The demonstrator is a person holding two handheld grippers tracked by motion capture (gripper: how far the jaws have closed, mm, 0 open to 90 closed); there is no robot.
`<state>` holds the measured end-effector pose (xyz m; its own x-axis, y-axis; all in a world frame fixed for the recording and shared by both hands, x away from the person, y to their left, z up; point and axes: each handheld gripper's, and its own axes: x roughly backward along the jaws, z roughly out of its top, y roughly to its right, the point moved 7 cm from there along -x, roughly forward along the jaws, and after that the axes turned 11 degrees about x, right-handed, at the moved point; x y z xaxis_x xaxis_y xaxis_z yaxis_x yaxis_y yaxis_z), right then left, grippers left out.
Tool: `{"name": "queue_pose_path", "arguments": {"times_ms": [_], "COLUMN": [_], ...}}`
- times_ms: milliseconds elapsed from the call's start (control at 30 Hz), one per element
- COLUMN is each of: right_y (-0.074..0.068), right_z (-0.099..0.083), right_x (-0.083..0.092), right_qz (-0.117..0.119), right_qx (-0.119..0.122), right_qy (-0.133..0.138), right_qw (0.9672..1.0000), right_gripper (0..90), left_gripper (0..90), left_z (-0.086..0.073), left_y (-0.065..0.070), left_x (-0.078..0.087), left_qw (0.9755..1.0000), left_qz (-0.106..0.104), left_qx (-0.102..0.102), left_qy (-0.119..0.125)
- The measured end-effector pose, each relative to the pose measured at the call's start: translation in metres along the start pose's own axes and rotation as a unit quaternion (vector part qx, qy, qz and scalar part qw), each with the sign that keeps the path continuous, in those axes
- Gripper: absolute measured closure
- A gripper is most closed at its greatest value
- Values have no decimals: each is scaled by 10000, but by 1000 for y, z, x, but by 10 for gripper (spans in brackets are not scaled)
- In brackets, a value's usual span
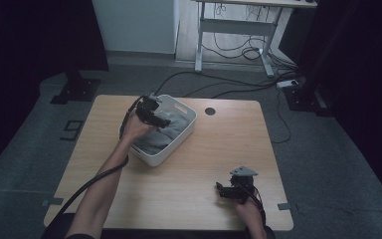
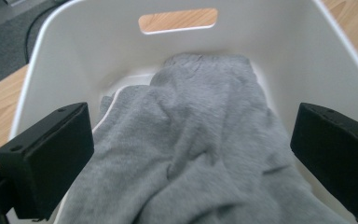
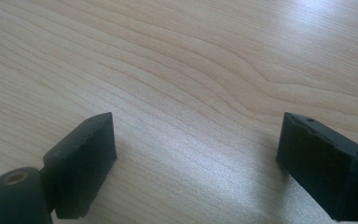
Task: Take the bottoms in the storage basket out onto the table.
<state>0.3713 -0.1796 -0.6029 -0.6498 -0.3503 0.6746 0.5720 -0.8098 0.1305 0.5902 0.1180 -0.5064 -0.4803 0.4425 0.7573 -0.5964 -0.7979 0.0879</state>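
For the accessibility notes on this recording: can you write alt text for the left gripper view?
Grey cloth lies crumpled inside a white bin, with the left gripper and its two black jaws standing wide apart on either side of it, not pressing it. A handle slot in the bin's far wall shows the wooden table behind.

A cloth (image 2: 191, 140) lies in a bin (image 1: 185, 128) on the table's (image 1: 189, 174) far left part.

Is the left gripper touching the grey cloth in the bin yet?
Cannot tell: in the left gripper view the left gripper straddles the grey cloth, jaws open.
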Motion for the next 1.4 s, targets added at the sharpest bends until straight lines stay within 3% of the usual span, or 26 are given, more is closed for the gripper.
{"name": "queue_pose_path", "arguments": {"times_ms": [100, 367, 567, 667, 800, 900, 967, 1133, 1233, 1333, 1400], "right_y": [0, 0, 0, 0, 0, 0, 0, 0, 0, -1, -1], "right_z": [0, 0, 0, 0, 0, 0, 0, 0, 0, 0, 0], "right_x": [0, 0, 0, 0, 0, 0, 0, 0, 0, 0, 0], "right_qz": [3, 13, 12, 12, 14, 12, 12, 12, 12, 14, 15], "right_qx": [-3, 13, 10, 13, 16, 14, 16, 15, 12, 10, 7], "right_qy": [0, -2, -1, 0, 2, 1, 0, 2, 2, 3, 3], "right_qw": [10000, 10000, 10000, 10000, 10000, 10000, 10000, 10000, 10000, 10000, 10000], "right_gripper": [114, 114, 114, 114, 114, 114, 114, 114, 114, 114, 114], "left_gripper": [0, 0, 0, 0, 0, 11, 91, 445, 677, 743, 754], "left_z": [-1, -17, -22, -30, -33, -34, -33, -31, -30, -28, -26], "left_y": [0, -5, -7, -8, -9, -8, -9, -13, -9, -7, -7], "left_x": [-8, -44, -52, -56, -58, -58, -55, -45, -42, -40, -37], "left_qw": [10000, 9974, 9956, 9915, 9894, 9868, 9859, 9841, 9847, 9845, 9859], "left_qz": [10, 193, 195, 209, 220, 386, 532, 737, 666, 608, 496], "left_qx": [-29, -2, 86, 166, 239, 307, 296, 337, 183, 62, 138], "left_qy": [-92, -699, -916, -1271, -1415, -1539, -1556, -1583, -1600, -1645, -1592]}}
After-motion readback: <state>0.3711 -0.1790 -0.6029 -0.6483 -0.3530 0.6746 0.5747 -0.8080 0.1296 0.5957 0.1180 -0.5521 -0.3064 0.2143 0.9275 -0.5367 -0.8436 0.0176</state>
